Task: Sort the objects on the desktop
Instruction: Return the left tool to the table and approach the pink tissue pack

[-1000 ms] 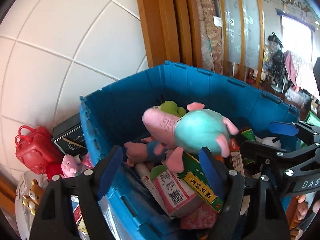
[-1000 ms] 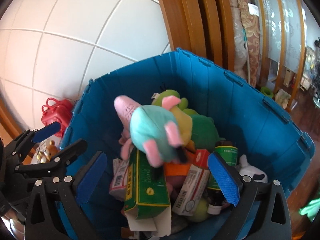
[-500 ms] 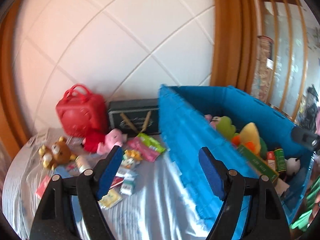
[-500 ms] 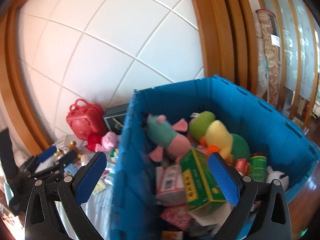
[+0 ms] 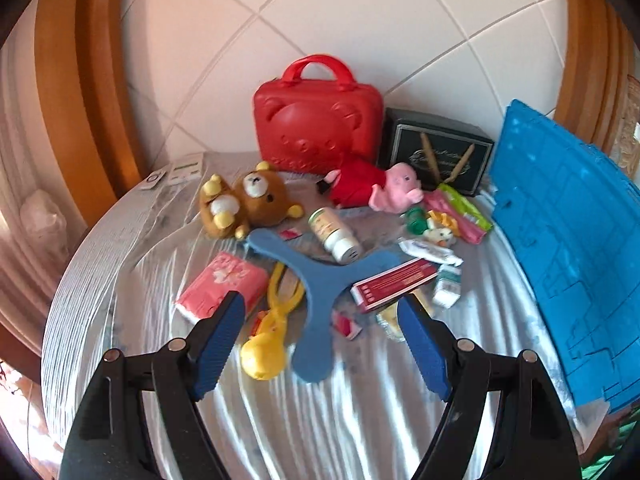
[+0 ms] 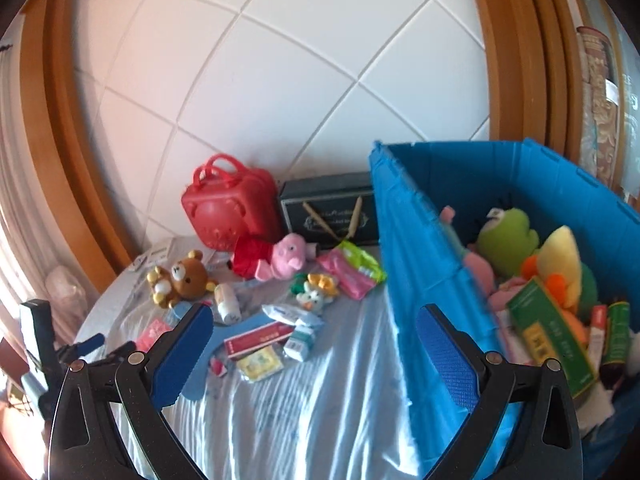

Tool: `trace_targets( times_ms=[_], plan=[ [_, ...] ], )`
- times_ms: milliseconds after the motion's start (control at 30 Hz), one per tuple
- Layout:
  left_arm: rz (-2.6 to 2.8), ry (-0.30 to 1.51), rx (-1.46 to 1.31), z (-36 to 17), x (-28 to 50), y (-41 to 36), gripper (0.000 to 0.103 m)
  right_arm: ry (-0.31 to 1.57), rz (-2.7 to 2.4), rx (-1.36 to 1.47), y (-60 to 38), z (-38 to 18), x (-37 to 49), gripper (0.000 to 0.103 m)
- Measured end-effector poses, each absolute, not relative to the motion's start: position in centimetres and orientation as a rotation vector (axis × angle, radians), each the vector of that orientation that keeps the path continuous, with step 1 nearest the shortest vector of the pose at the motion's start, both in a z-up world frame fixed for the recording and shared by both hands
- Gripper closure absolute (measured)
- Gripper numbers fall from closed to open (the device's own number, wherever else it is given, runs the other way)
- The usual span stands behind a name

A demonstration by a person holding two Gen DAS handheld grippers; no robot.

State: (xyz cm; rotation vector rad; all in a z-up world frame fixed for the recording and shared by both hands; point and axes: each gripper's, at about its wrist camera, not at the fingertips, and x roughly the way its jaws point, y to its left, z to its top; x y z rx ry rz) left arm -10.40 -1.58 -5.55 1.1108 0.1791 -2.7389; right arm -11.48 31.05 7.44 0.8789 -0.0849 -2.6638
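Reaching toward clutter on table (image 5: 360,420): blue three-armed foam piece (image 5: 316,280) lies centre, between left gripper (image 5: 320,344) pads, not touched. Yellow duck-shaped toy (image 5: 268,332) at its 8 o'clock, red flat box (image 5: 394,284) at 3 o'clock, small bottle (image 5: 336,234) at 12 o'clock. Blue crate (image 6: 448,280), part filled, stands at table's 3 o'clock. Left gripper jaws wide apart, empty; right gripper (image 6: 316,356) likewise spread, holding nothing. Judged best: choose one item, descend squarely over it, avoid nudging overlapping neighbours.
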Motion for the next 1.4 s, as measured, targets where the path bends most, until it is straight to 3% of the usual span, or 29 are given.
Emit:
trace_targets(
  times_ms=[467,833,1033,1133,1267,1400],
  plan=[
    [-2.551,0.159,1.425,-14.8,-14.3,-14.8,0.025,-0.094,-2.598,1.346,27.1,-5.9,-16.3,0.000],
    [-2.482,0.025,1.697,-20.3,-23.0,-15.8,0.025,-0.022,-2.488,1.572,24.0,-11.5,-23.1,0.000],
    [-2.476,0.036,1.699,-21.5,-25.3,-16.3,0.011,-0.011,-2.443,1.670,21.4,-15.4,-27.0,0.000],
    [-2.451,0.003,1.715,-22.4,-26.2,-16.2,0.009,-0.081,-2.401,1.718,20.7,-17.1,-28.6,0.000],
    [-2.437,-0.015,1.709,-23.3,-26.8,-15.9,0.009,-0.018,-2.388,1.734,19.0,-18.4,-29.8,0.001],
    [-2.408,0.064,1.747,-24.0,-27.4,-16.7,0.008,-0.003,-2.372,1.737,18.0,-19.1,-30.5,0.023]
  ],
)
